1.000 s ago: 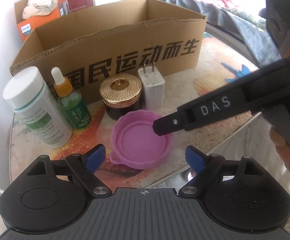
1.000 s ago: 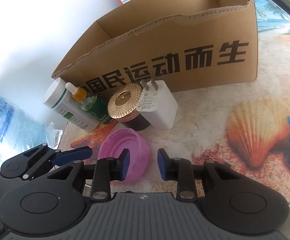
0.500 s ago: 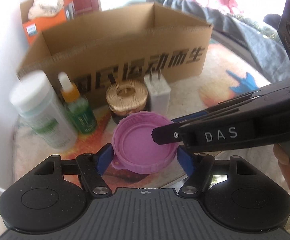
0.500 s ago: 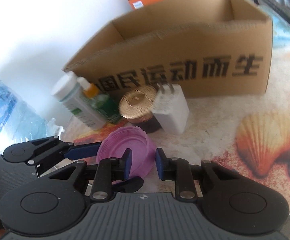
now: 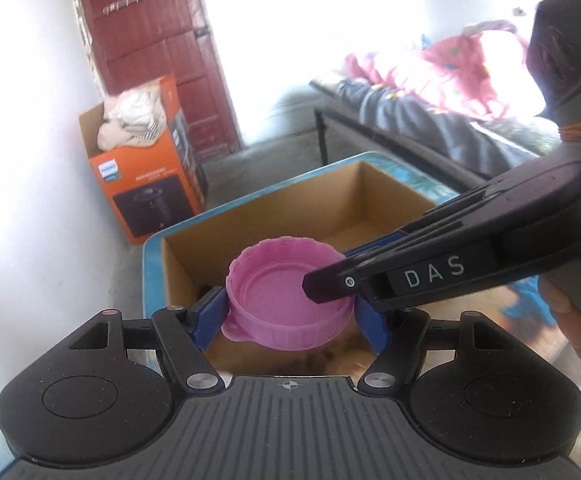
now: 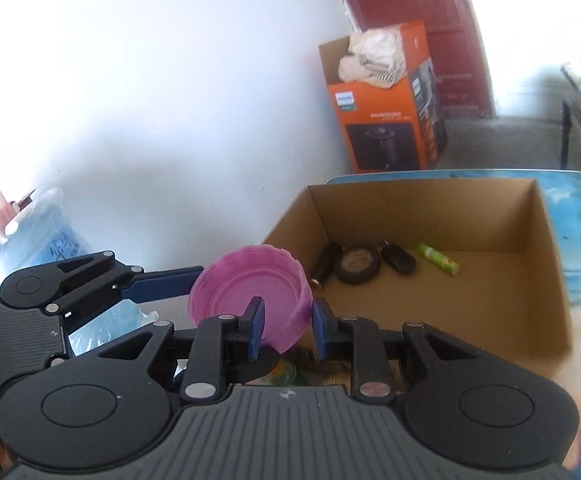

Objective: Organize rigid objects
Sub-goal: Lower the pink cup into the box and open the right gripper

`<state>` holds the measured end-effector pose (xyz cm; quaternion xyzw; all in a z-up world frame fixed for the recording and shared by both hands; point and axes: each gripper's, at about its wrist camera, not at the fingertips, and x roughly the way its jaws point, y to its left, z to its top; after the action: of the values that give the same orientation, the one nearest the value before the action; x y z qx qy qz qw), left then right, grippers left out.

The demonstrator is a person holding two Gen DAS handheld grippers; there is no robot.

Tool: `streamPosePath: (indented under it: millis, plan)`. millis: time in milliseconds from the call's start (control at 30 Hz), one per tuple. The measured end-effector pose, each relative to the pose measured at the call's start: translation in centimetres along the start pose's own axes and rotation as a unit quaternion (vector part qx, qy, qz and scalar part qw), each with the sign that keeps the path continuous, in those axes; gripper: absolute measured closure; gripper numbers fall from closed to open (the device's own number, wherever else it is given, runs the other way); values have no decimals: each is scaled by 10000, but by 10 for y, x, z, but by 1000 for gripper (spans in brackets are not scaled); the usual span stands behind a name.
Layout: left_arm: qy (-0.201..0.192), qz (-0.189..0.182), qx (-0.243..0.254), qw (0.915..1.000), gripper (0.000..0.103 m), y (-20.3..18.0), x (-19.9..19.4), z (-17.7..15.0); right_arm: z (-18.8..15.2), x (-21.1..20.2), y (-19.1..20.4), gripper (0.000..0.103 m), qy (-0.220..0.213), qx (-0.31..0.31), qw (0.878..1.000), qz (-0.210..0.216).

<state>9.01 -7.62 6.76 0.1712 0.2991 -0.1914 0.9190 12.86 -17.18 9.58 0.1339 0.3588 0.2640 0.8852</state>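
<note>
Pink lid (image 5: 286,292): a round, shallow plastic cap with a ribbed outer wall and a small tab on its lower left edge, open side up, held in the air at the centre of the left wrist view, in front of the cardboard box (image 5: 374,200).
Left gripper (image 5: 290,320): jaws about half spread, its blue pads (image 5: 210,314) pressing the lid's opposite sides, so the lid sits square between them.
Right gripper (image 6: 286,330): nearly closed, pinching the lid's wall, one blue pad (image 6: 256,326) inside the cup and the other outside; in the left wrist view it comes in from the right edge, black with white letters on its side.
Hand (image 5: 578,332): at the right edge of the left wrist view, wrapped round the right gripper's handle.
Box interior: plain brown corrugated card, open top; on its floor lie a roll of black tape (image 6: 358,266), a dark cylinder (image 6: 324,264), a black key fob (image 6: 398,258) and a small green tube (image 6: 438,259).
Orange carton (image 6: 382,120): glossy printed card, on the floor in the upper right of the right wrist view, with pale cloth bunched in its top.
</note>
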Motion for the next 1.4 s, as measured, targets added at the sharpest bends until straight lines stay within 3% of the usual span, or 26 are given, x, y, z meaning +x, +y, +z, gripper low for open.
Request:
streamPosePath:
  millis: [200,433,633,800,1133,1400]
  plan:
    - [972,-194,-131,9950,33,32,77,23,49,89,-52,75,1248,782,9889,202]
    - [1898,-350,-212,9810,33,51,136,21,47,157,-92,75,2284,1463,9619,332]
    - [2222,-289,138,9745,32,51,149,15,44,193,-94,76,2835,1431,9474,402]
    - [2388,-414,-7,9702,30,60,154,14,38,216,-90,75,3241,1412,9339,524]
    - [2264,-682,-448,9706,29,70,137,16,37,221,-85,73,3300,1392,9325,466]
    - [1649,-776,-899,9791,27,86,96,19,64,191,-94,72,2585,1466,9548,-37]
